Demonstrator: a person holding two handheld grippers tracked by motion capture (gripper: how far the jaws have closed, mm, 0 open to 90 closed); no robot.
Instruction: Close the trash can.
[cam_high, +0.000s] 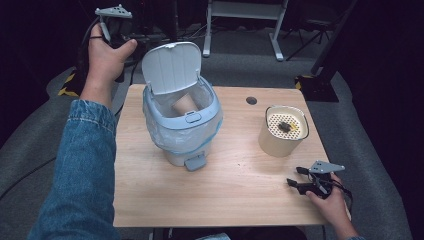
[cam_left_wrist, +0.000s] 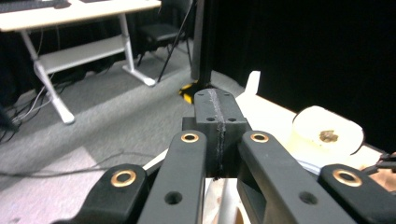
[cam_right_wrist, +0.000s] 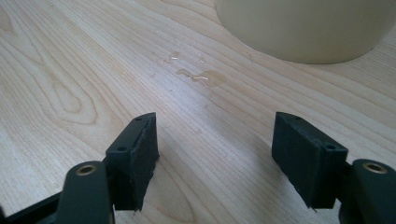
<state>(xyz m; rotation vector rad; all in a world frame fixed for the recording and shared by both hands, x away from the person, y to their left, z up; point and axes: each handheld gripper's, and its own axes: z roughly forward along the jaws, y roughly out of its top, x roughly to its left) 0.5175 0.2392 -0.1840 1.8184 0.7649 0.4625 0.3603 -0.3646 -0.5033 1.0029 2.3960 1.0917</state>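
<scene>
A pale blue-grey pedal bin stands upright near the bench's far left corner, lid tipped open, lined with a clear bag. A brown paper cup lies tilted inside it.

Wood, plastic, denim and paper

The worktop is pale wood with clear grain, matt, with a small wet, shiny patch. The pedal bin is smooth, satin plastic lined with a thin, crinkly plastic bag; a brown paper cup lies inside. The cream canister looks smooth and matt. Each hand-held gripper is matt black plastic with brass-coloured rivets. The sleeve is blue denim.
</scene>
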